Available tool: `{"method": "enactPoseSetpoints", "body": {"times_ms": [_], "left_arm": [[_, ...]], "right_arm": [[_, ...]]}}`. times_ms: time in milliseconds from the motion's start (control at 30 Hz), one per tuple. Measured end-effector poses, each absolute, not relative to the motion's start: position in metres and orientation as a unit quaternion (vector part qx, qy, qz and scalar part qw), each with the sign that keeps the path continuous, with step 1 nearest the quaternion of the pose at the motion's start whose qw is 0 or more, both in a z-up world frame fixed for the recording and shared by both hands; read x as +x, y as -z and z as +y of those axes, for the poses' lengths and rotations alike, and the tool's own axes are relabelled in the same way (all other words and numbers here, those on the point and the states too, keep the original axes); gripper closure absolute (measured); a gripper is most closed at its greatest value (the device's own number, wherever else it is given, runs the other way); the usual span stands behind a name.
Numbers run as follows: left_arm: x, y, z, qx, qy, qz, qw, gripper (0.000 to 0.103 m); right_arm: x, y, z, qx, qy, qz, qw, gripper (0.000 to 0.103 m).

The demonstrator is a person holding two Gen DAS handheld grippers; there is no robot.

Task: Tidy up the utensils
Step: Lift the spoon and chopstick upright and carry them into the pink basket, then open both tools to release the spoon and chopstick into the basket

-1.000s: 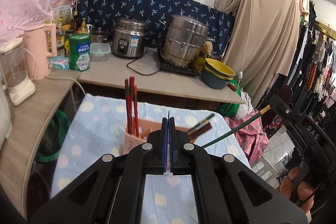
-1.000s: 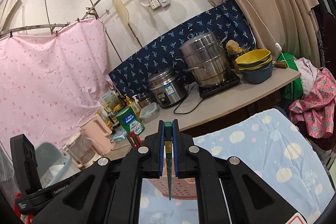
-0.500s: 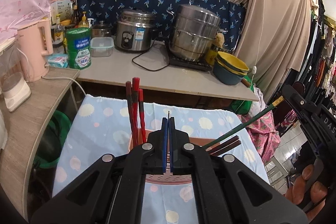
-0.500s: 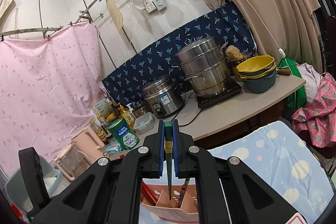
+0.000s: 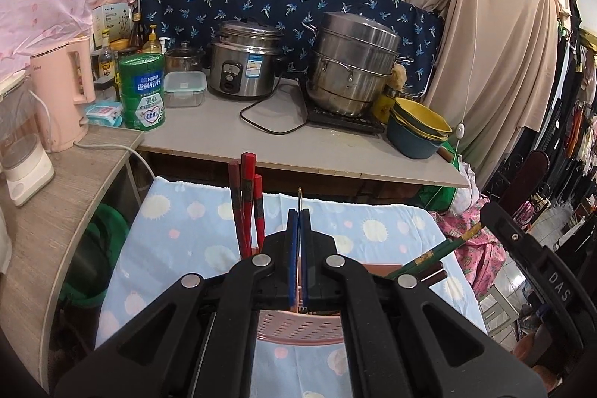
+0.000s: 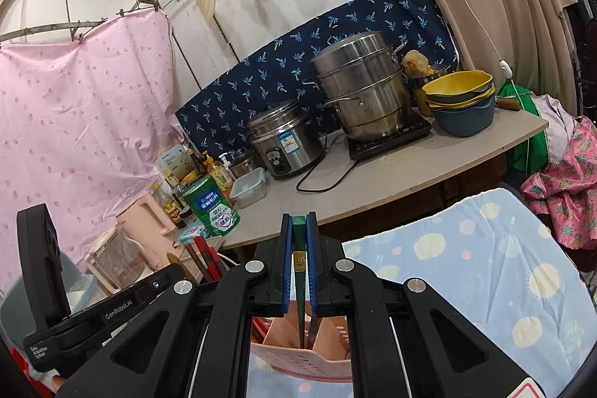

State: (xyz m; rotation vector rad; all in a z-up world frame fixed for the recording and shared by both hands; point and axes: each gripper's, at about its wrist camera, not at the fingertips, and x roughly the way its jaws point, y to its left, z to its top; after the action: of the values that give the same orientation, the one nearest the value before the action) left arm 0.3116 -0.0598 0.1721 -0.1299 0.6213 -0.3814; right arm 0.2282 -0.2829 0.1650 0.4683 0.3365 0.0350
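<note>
A pink perforated utensil holder (image 5: pixel 300 325) stands on the blue dotted cloth, just below both grippers; it also shows in the right wrist view (image 6: pixel 309 359). Red chopsticks (image 5: pixel 244 200) stand upright in its left side. Green and brown chopsticks (image 5: pixel 429 258) lean out to its right. My right gripper (image 6: pixel 298 263) is shut on a green chopstick (image 6: pixel 298 290) whose tip reaches down into a holder compartment. My left gripper (image 5: pixel 298 248) is shut on a thin metal rod (image 5: pixel 299 198) that sticks up between its pads.
Behind the cloth-covered table (image 5: pixel 186 234) runs a counter (image 5: pixel 298 144) with a rice cooker (image 5: pixel 242 62), a steel steamer pot (image 5: pixel 350 62), stacked bowls (image 5: pixel 418 129), a green tin (image 5: pixel 143 92) and a pink kettle (image 5: pixel 63 92). Clothes hang at the right.
Both grippers have come closer over the holder. The green chopstick in my right gripper has gone down, and its tip now sits inside a holder compartment.
</note>
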Motion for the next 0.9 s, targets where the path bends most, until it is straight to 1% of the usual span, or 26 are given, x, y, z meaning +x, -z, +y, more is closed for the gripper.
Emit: {"method": "enactPoseSetpoints", "body": {"times_ms": [333, 567, 600, 667, 733, 767, 833, 867, 900], "left_arm": [[0.317, -0.148, -0.063, -0.059, 0.182, 0.328, 0.925, 0.102], [0.318, -0.144, -0.061, -0.064, 0.176, 0.332, 0.925, 0.102], [0.318, -0.144, -0.061, -0.064, 0.175, 0.333, 0.924, 0.100], [0.317, -0.143, -0.060, -0.066, 0.171, 0.335, 0.924, 0.097], [0.316, -0.141, -0.059, -0.066, 0.167, 0.337, 0.924, 0.090], [0.315, -0.141, -0.059, -0.067, 0.167, 0.337, 0.924, 0.088], [0.313, -0.140, -0.058, -0.066, 0.164, 0.337, 0.925, 0.079], [0.311, -0.140, -0.057, -0.065, 0.163, 0.336, 0.925, 0.076], [0.309, -0.140, -0.057, -0.064, 0.161, 0.336, 0.926, 0.071]], "right_arm": [[0.233, -0.153, -0.281, 0.229, -0.015, 0.181, 0.956, 0.096], [0.236, -0.150, -0.278, 0.227, -0.014, 0.187, 0.956, 0.096], [0.238, -0.150, -0.278, 0.226, -0.014, 0.189, 0.955, 0.096], [0.237, -0.150, -0.278, 0.227, -0.013, 0.189, 0.955, 0.092], [0.236, -0.150, -0.278, 0.227, -0.012, 0.187, 0.956, 0.088], [0.236, -0.151, -0.278, 0.227, -0.012, 0.187, 0.956, 0.088], [0.235, -0.152, -0.278, 0.227, -0.012, 0.186, 0.956, 0.088], [0.234, -0.152, -0.277, 0.227, -0.012, 0.185, 0.956, 0.088], [0.233, -0.152, -0.277, 0.227, -0.011, 0.185, 0.956, 0.088]]}}
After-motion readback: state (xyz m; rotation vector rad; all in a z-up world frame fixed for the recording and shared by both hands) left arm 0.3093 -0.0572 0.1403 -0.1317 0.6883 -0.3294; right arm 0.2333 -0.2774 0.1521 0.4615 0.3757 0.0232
